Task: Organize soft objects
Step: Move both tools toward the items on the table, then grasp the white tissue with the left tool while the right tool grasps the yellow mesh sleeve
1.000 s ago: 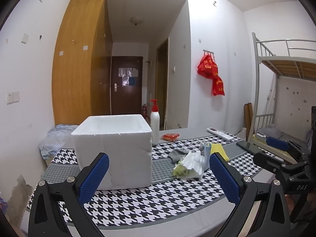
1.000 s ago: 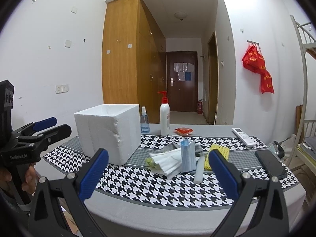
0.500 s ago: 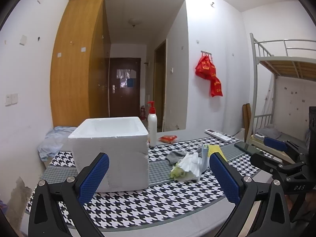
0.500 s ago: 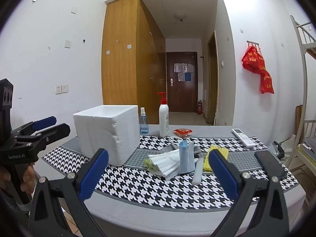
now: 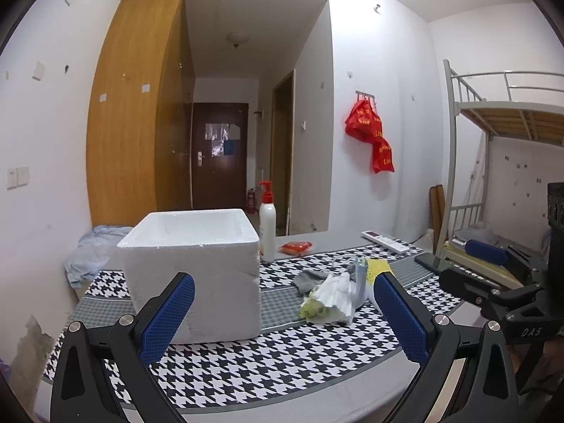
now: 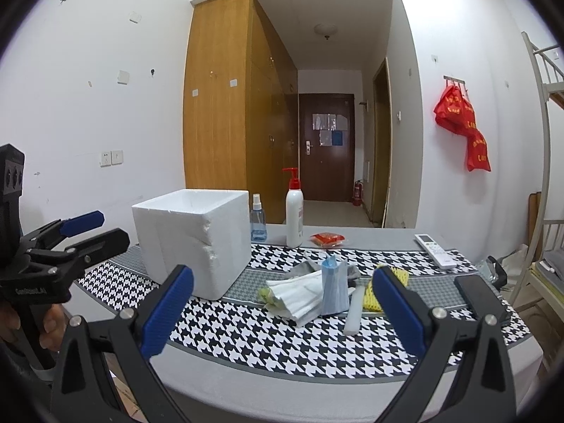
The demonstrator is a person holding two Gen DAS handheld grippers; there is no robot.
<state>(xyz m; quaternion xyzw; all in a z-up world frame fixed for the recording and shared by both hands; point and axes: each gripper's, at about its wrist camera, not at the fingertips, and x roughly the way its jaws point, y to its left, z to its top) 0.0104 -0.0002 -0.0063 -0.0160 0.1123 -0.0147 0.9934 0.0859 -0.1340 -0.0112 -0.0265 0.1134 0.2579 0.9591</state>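
A white foam box (image 5: 197, 268) (image 6: 194, 239) stands open-topped on the left of a houndstooth-covered table (image 5: 246, 359) (image 6: 253, 338). To its right lies a pile of soft things: white folded cloth (image 6: 299, 292) (image 5: 335, 292), a blue pack (image 6: 334, 289), a grey sock (image 5: 310, 278), a yellow sponge (image 6: 373, 292) and a white foam strip (image 6: 354, 312). My left gripper (image 5: 282, 317) is open in front of the box, well short of it. In front of the pile my right gripper (image 6: 282, 313) is open, holding nothing.
A pump bottle (image 6: 294, 218), a small blue spray bottle (image 6: 258, 224), a red packet (image 6: 328, 239), a remote (image 6: 434, 250) and a dark phone (image 6: 476, 296) lie on the table. A bunk bed (image 5: 504, 148) stands at the right, a wardrobe (image 6: 225, 105) behind.
Both grippers have drifted slightly; in the left wrist view the box and pile sit a little further left. Jaws stay open, nothing taken hold of.
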